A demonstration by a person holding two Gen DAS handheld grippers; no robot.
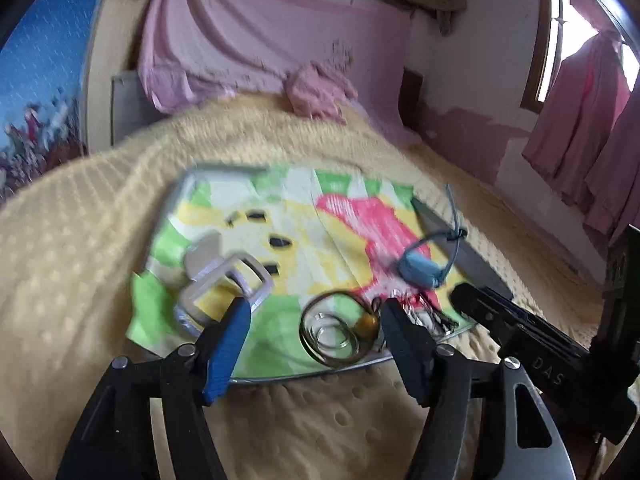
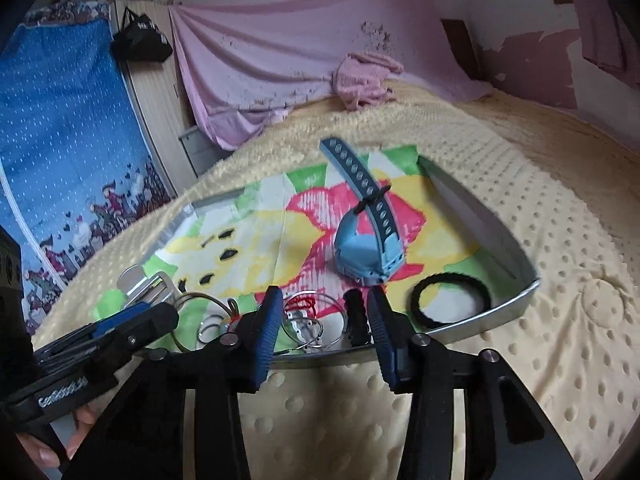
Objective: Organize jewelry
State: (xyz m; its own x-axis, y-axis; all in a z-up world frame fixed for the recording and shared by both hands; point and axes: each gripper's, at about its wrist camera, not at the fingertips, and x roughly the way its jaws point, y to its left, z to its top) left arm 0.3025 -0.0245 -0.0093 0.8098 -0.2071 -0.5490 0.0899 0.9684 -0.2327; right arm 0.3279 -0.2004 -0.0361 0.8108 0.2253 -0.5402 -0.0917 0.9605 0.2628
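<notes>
A metal tray [image 2: 516, 236] lined with a flower-print cloth [image 1: 280, 216] lies on the yellow blanket. On it sit a blue watch [image 2: 364, 248], a black hair band [image 2: 450, 298], silver bangles [image 2: 308, 324], a red string piece [image 2: 302, 302] and a clear hair clip [image 1: 224, 284]. Round bangles [image 1: 332, 332] lie between the fingers of my open left gripper [image 1: 316, 312], at the tray's near edge. My right gripper [image 2: 324, 308] is open and empty above the silver bangles; it also shows in the left wrist view [image 1: 500, 312].
The tray rests on a bed covered by a dotted yellow blanket [image 2: 560, 280]. A pink towel [image 2: 364, 76] lies at the far side. A blue patterned cloth [image 2: 60, 140] hangs at the left.
</notes>
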